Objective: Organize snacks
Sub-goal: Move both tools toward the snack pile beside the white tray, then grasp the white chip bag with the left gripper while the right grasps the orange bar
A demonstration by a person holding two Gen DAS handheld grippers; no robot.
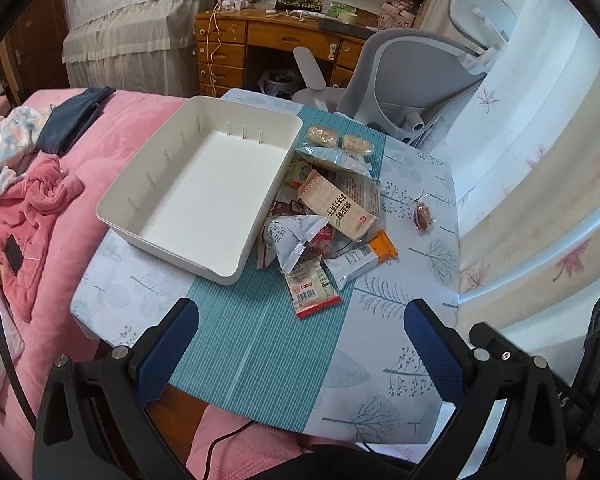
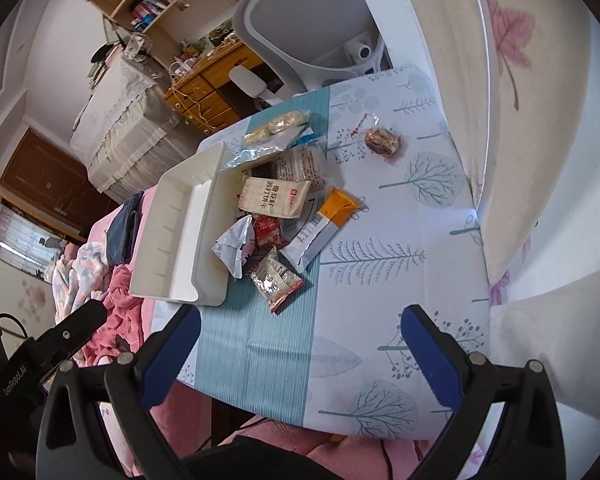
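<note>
My left gripper [image 1: 300,336]: jaws spread wide, nothing between them, touching nothing, above near edge of tabletop [image 1: 404,360]. My right gripper [image 2: 300,336]: jaws equally wide apart, holding nothing, over same edge. White bin [image 1: 204,184] on left part of tabletop, nothing inside. Snack pile [image 1: 324,220] heaped just beside bin's right wall, on teal runner [image 1: 260,344]. Red-edged packet [image 1: 310,288] nearest my jaws. One small wrapped candy [image 2: 382,140] lies apart, toward curtain [image 2: 540,120].
</note>
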